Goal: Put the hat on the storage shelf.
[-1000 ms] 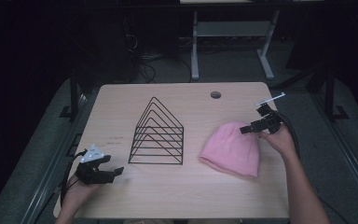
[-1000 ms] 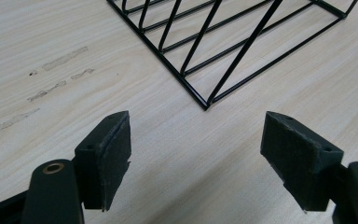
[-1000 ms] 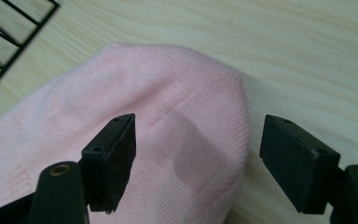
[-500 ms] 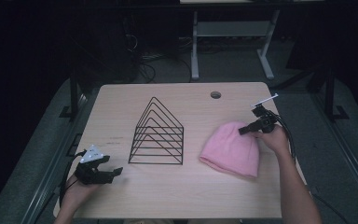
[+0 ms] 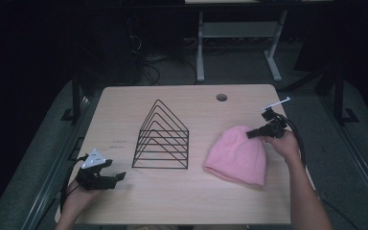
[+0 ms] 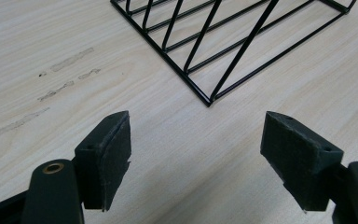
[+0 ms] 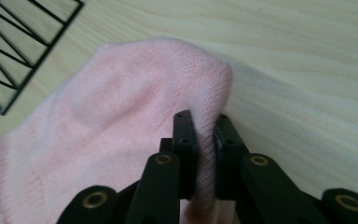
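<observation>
Since a second ago our right gripper [image 5: 255, 133] has slid a little inward along the pink beanie [image 5: 236, 154], while our left gripper [image 5: 117, 178] has stayed put. Nearest us, the left one rests at the table's [image 5: 182, 206] front left corner, jaws spread wide and empty, facing the black wire rack [image 6: 242, 42]. Farther right, our right gripper's [image 7: 204, 135] jaws are clenched on a fold at the beanie's [image 7: 116, 116] crown, with the hat lying flat just beside the rack [image 5: 163, 139]. We judge the grasp is made; next comes lifting without dragging the knit.
</observation>
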The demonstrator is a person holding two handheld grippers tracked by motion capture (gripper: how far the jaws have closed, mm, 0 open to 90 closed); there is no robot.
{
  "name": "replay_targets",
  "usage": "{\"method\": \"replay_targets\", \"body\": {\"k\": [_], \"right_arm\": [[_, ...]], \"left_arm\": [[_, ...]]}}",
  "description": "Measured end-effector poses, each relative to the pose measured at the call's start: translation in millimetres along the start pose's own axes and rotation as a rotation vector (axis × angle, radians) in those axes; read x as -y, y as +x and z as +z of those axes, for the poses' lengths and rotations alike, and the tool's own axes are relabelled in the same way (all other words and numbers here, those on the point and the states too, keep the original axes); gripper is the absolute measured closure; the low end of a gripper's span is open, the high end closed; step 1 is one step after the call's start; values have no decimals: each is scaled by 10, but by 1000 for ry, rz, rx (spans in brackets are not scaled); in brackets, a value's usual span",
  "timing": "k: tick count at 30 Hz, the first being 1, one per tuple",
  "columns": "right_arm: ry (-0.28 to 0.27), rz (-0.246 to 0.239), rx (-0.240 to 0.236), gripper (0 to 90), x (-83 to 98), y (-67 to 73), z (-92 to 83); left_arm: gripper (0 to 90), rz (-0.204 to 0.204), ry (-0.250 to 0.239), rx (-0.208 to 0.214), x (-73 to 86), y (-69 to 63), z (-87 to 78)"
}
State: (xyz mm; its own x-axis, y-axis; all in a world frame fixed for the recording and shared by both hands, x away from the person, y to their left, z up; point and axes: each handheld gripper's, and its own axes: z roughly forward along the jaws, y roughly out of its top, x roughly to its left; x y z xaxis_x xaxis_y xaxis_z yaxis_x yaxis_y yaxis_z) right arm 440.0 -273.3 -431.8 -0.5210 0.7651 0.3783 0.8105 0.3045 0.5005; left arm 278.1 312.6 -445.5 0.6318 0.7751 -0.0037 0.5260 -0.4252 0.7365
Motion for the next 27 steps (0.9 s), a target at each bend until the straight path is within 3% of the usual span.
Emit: {"method": "replay_targets", "body": {"k": [6,25,27], "right_arm": [[-35,-4,-25,818,15,57,-111],[-111,-97,-63,819,-94,420,-505],[-112,-110,-60,819,-111,457,-535]], "left_arm": [[246,7,5,4,-7,-4,4],[245,12,18,30,-21,-20,4],[245,5,12,47,-30,-20,-2]]}}
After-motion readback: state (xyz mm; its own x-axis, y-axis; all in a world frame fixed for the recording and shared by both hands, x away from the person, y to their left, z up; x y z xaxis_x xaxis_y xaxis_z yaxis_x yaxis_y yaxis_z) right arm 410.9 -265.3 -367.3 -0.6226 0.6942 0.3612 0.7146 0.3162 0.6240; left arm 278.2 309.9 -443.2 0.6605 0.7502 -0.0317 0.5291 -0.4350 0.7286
